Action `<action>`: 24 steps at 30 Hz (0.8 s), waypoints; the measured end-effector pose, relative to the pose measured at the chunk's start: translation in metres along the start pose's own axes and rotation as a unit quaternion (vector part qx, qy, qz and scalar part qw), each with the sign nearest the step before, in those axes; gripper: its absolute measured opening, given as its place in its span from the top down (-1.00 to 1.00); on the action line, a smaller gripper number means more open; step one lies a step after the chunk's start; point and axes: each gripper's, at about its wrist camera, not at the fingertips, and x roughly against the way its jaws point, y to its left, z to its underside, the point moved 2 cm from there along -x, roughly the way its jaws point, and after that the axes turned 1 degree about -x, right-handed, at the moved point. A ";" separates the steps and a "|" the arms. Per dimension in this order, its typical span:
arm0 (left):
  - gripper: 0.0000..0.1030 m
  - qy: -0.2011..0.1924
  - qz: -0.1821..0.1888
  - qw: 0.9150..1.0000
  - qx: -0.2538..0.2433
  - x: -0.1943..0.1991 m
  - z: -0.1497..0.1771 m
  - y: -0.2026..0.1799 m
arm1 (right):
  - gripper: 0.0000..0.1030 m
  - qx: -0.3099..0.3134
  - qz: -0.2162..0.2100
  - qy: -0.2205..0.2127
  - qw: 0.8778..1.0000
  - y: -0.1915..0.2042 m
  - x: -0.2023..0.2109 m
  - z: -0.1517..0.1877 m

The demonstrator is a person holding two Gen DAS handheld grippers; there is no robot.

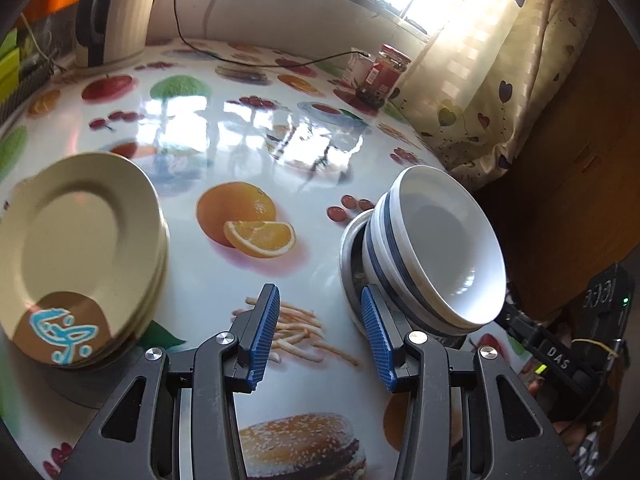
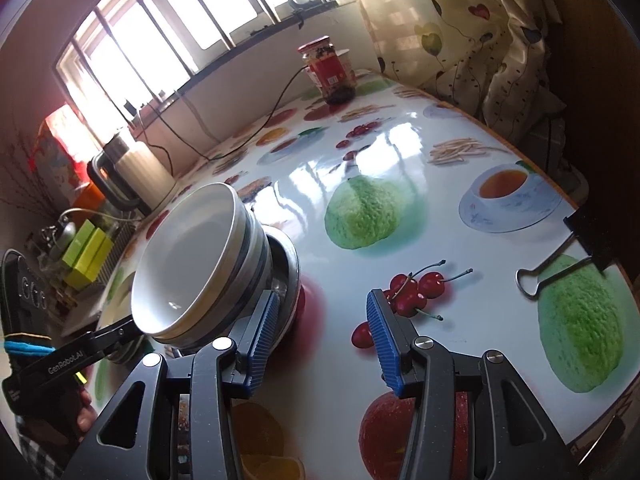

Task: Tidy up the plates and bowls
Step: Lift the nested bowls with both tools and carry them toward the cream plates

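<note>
A stack of beige plates (image 1: 80, 248), the top one marked with a brown patch and blue scribble, lies at the left of the left wrist view. A stack of white bowls with blue bands (image 1: 440, 248) (image 2: 188, 264) rests in a metal dish (image 1: 348, 248) (image 2: 290, 268). The stack lies between my two grippers. My left gripper (image 1: 319, 294) is open and empty, its right finger just in front of the dish. My right gripper (image 2: 324, 297) is open and empty, its left finger beside the dish. Whether either finger touches the stack I cannot tell.
The table wears a glossy fruit-print cloth (image 2: 400, 168). At the back stand a kettle (image 1: 120, 12) (image 2: 132, 172) with a black cable and a red-lidded jar (image 1: 380, 76) (image 2: 332, 68). A binder clip (image 2: 560, 272) grips the right edge. A curtain (image 1: 480, 80) hangs beyond.
</note>
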 end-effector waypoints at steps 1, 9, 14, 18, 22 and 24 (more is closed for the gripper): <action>0.14 0.002 0.003 1.000 0.002 -0.002 0.000 0.000 | 0.10 -0.001 0.000 0.000 1.000 0.000 -0.001 0.000; 0.17 0.010 0.026 0.999 0.021 -0.009 -0.003 0.005 | 0.33 -0.010 -0.031 0.006 0.999 -0.001 -0.007 -0.002; 0.31 0.017 0.039 0.999 0.027 -0.015 -0.005 0.006 | 0.49 -0.028 -0.058 0.012 0.998 -0.006 -0.014 -0.005; 0.34 0.019 0.051 0.998 0.033 -0.018 -0.007 0.008 | 0.61 -0.027 -0.076 0.019 0.997 -0.005 -0.016 -0.006; 0.48 0.023 0.062 0.997 0.034 -0.019 -0.007 0.007 | 0.66 -0.036 -0.095 0.025 0.995 -0.006 -0.021 -0.006; 0.48 0.024 0.062 0.997 0.033 -0.020 -0.009 0.006 | 0.69 -0.044 -0.105 0.027 0.993 -0.008 -0.023 -0.005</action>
